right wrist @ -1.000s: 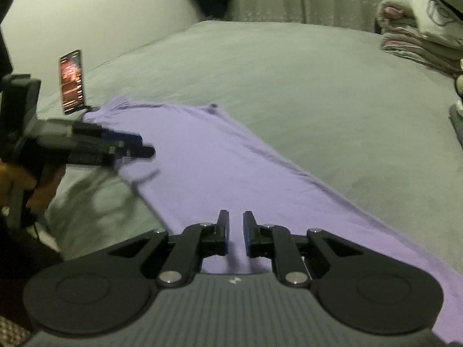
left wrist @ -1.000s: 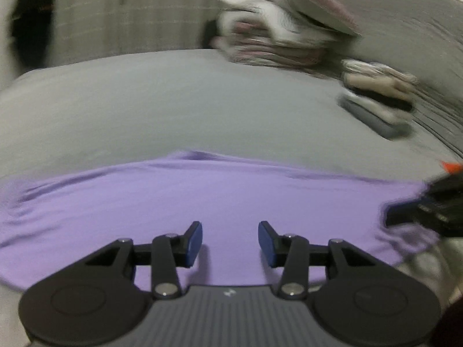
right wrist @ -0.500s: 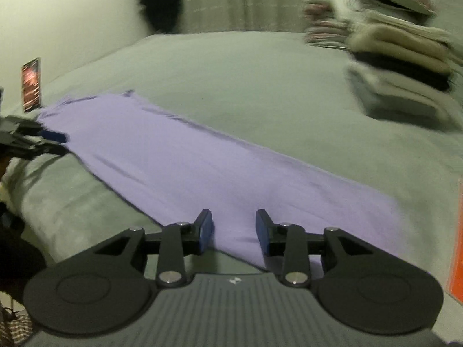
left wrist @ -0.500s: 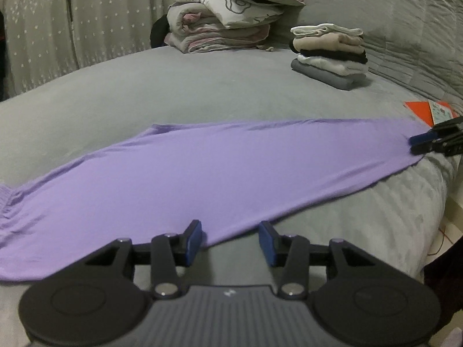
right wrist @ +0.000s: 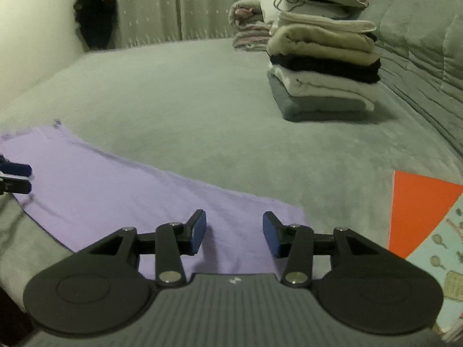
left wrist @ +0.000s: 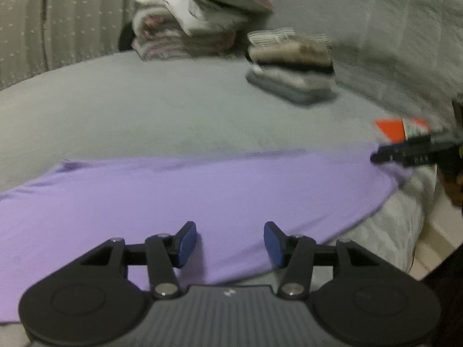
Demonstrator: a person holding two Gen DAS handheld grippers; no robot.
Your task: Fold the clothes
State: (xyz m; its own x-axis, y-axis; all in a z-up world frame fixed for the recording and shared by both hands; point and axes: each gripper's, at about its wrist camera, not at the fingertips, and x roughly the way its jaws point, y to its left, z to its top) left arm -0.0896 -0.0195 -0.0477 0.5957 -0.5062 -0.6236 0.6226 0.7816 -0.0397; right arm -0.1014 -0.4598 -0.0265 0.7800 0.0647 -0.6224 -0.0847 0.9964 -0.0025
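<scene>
A purple garment [left wrist: 179, 190] lies flat in a long strip along the near edge of the grey bed [left wrist: 173, 110]; it also shows in the right wrist view [right wrist: 115, 185]. My left gripper [left wrist: 230, 244] is open and empty just above the garment's near edge. My right gripper [right wrist: 234, 232] is open and empty over the garment's right end. Each gripper shows in the other's view: the right one at the garment's right end [left wrist: 405, 153], the left one at its left end [right wrist: 14, 177].
A stack of folded clothes [right wrist: 321, 69] stands on the bed at the back right, also in the left wrist view [left wrist: 292, 66]. Folded bedding and pillows [right wrist: 289, 3] lie behind it. An orange sheet [right wrist: 416, 211] lies at the bed's right edge. Curtains [right wrist: 150, 5] hang behind.
The right gripper has opened from shut and swung right toward the garment's right end. The left gripper stayed open and moved back over the garment's near edge.
</scene>
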